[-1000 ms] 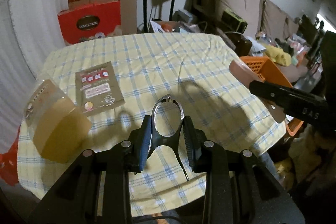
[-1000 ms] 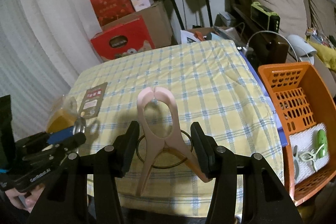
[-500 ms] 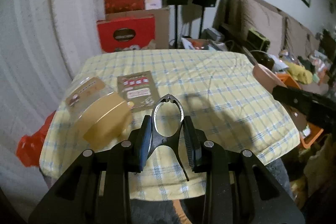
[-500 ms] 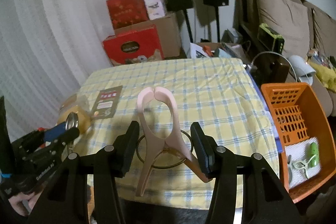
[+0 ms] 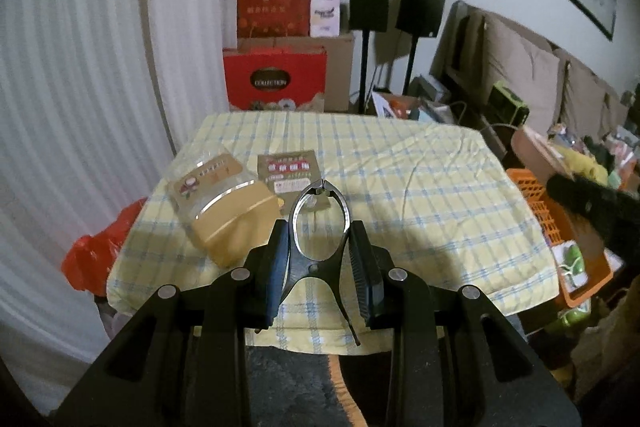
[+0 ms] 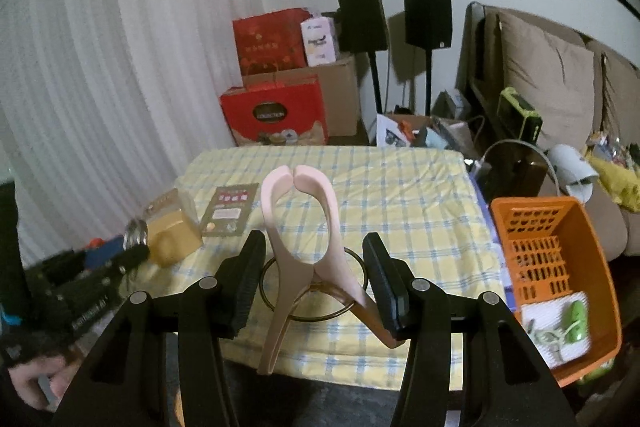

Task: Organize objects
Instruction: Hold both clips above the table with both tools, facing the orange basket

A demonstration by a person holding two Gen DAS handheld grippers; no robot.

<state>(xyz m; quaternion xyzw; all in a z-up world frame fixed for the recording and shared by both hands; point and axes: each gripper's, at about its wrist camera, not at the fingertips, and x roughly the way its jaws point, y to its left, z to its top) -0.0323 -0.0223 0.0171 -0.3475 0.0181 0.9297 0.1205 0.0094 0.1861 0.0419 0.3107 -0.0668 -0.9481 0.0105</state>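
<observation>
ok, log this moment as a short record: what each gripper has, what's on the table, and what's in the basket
left gripper: shut on metal clip
right gripper: holds pink plastic clip; one handle touches a finger, the other shows a gap
table: yellow checked cloth, clear box with gold base, brown printed card
orange basket: beside the table's right edge, holds a green clip on white packaging

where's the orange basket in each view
Left wrist: the orange basket sits at the right edge, off the table's right side, partly hidden behind the right tool.
Right wrist: the basket is at lower right, beside the table, in clear view with small items inside.
Shared landmark: the red box behind the table.
</observation>
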